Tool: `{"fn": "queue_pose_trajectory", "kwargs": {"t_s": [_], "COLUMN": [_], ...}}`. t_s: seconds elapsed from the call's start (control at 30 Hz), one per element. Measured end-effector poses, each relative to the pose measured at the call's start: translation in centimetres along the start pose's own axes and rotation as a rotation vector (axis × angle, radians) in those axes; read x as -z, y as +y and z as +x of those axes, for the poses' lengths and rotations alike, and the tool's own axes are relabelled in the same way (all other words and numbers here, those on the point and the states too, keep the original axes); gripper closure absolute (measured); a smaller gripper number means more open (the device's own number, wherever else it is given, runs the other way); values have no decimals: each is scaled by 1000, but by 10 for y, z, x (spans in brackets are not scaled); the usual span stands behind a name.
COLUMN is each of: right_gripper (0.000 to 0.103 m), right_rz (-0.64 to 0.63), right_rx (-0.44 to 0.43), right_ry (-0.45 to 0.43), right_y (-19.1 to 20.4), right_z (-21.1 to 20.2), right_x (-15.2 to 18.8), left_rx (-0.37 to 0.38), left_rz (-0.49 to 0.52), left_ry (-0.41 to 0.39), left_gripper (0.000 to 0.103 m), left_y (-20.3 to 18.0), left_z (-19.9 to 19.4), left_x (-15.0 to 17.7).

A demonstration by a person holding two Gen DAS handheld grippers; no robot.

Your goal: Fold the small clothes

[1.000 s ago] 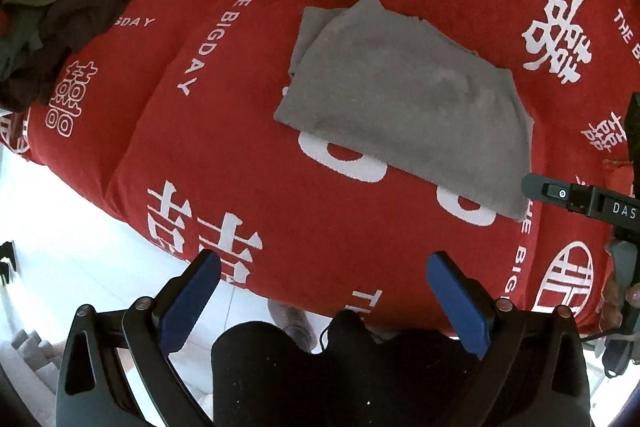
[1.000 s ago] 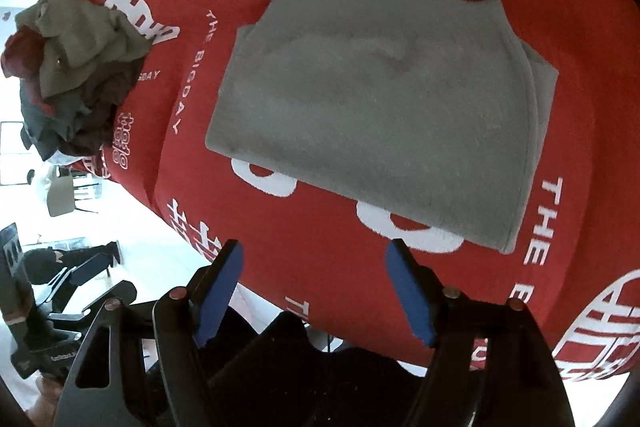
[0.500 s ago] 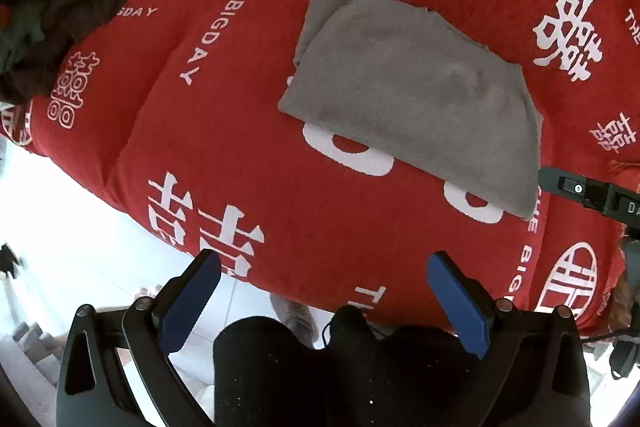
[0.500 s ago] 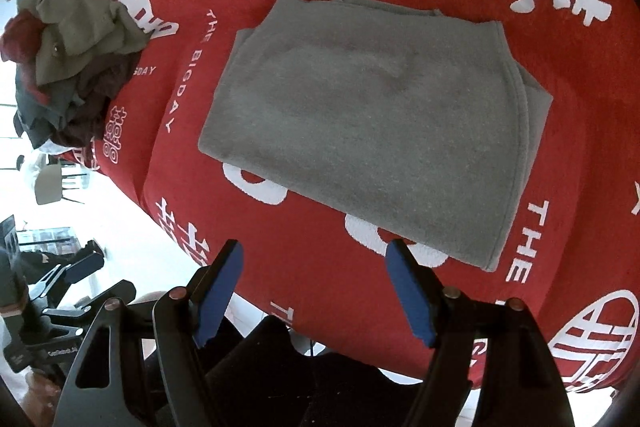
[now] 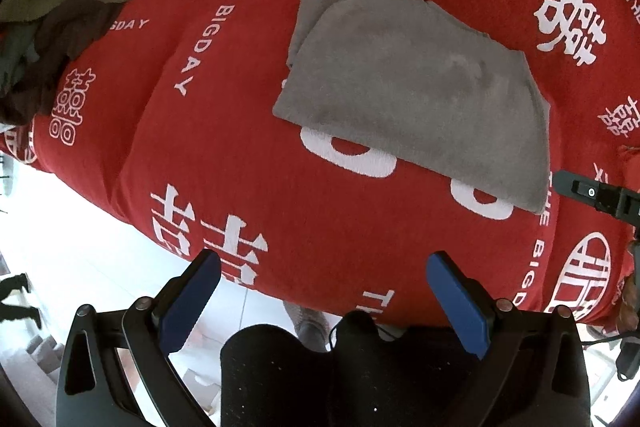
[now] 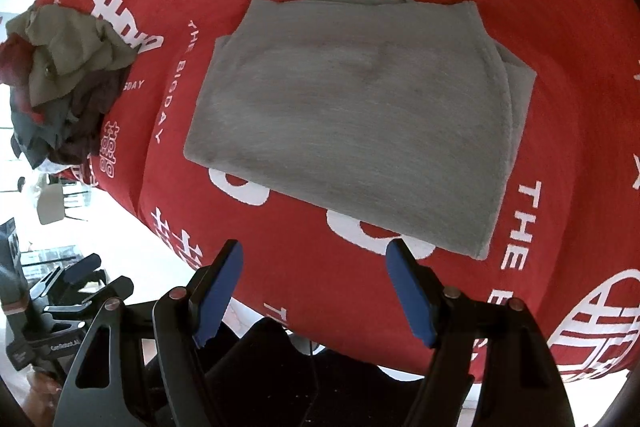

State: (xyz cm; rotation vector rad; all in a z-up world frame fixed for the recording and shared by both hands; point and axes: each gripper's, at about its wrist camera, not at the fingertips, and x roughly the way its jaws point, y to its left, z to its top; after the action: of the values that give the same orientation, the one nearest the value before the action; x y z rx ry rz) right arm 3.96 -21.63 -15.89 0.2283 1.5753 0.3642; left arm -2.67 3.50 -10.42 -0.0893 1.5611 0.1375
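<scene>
A grey garment [image 5: 416, 95] lies folded into a flat rectangle on the red cloth-covered table [image 5: 240, 155]; it also shows in the right wrist view [image 6: 352, 131]. My left gripper [image 5: 320, 267] is open and empty, held above the table's near edge, short of the garment. My right gripper [image 6: 316, 259] is open and empty, just short of the garment's near edge. Part of the right gripper [image 5: 596, 193] shows at the right edge of the left wrist view.
A heap of unfolded clothes, olive, dark red and grey, [image 5: 56, 7] sits at the table's far left, also in the right wrist view [image 6: 60, 83]. The person's dark-clothed legs [image 5: 360, 367] and a white floor [image 5: 80, 267] lie below the near table edge.
Both grippers have shifted slightly toward the folded garment, which now sits lower and closer in both views. Both stay open and empty. The garment has not moved.
</scene>
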Motion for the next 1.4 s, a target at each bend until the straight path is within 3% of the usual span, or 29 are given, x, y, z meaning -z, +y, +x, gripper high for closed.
{"fn": "queue_pose_trajectory", "kwargs": {"t_s": [0.5, 0.77, 1.03, 1.13, 1.3, 1.4], "right_gripper": [26, 26, 26, 26, 24, 24], "right_rz": [98, 87, 158, 209, 318, 392], "right_rx": [-3, -16, -44, -96, -238, -337], "right_ry": [-22, -58, -121, -134, -152, -140], "right_y": [-28, -19, -5, -2, -2, -4], "right_z": [24, 60, 97, 107, 125, 141], "right_x": [15, 23, 23, 22, 16, 14], "left_rx": [-12, 1, -15, 32, 196, 231], "left_rz": [29, 83, 178, 170, 83, 45], "left_ry": [-22, -21, -15, -28, -21, -17], "left_gripper": [0, 0, 0, 0, 0, 0], "left_y": [13, 29, 46, 55, 68, 70], "left_z": [36, 75, 102, 110, 135, 150], "left_x": [-31, -46, -56, -65, -77, -82]}}
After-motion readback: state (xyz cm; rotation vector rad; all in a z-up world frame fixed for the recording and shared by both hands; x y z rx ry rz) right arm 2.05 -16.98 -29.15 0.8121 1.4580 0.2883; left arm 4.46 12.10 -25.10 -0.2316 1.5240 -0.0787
